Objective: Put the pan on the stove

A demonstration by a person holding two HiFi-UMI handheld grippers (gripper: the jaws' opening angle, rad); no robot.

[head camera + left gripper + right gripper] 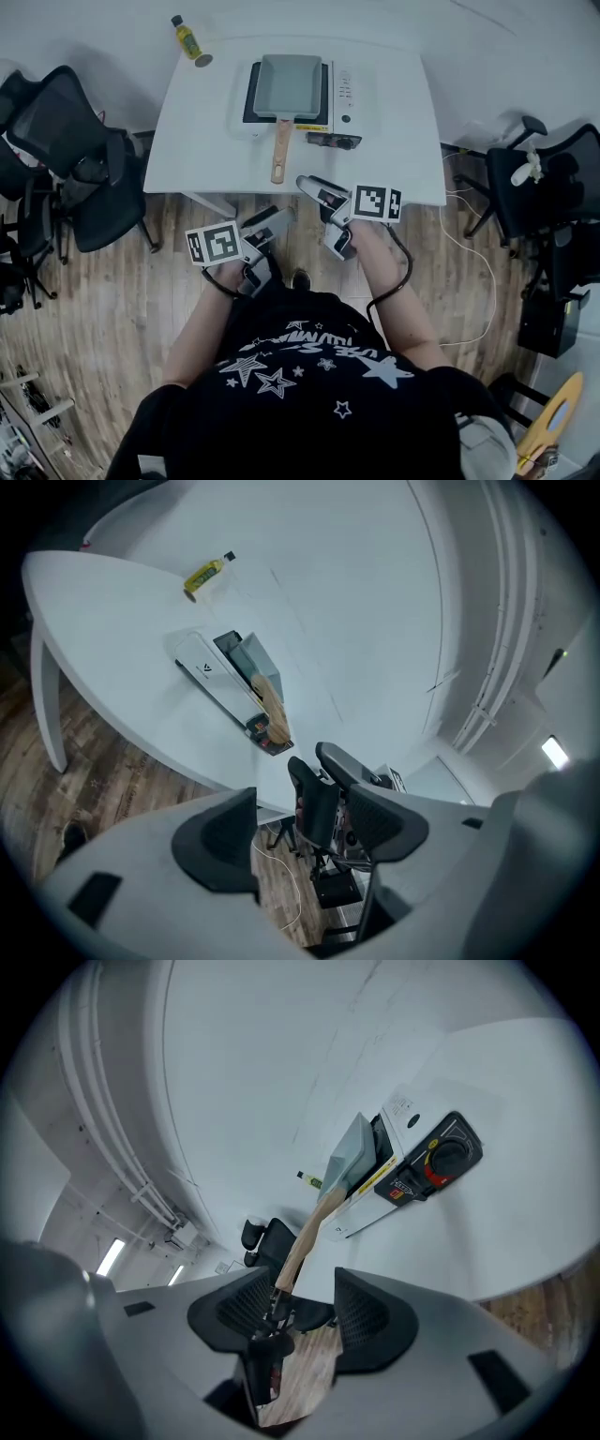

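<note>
The pan point(289, 84) sits on the stove point(342, 89) at the far middle of the desk point(187, 141) and hides the cooking surface. Its wooden handle point(279, 150) points near. The left tongs point(305, 832) and right tongs point(300, 1316) hang released and empty, off the near edge. The label on the far-left bottle point(190, 41) is too small to read.

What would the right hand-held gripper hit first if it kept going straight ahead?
Probably the pan's wooden handle, lined up between the open jaws of the right hand-held gripper; depth is unclear.
</note>
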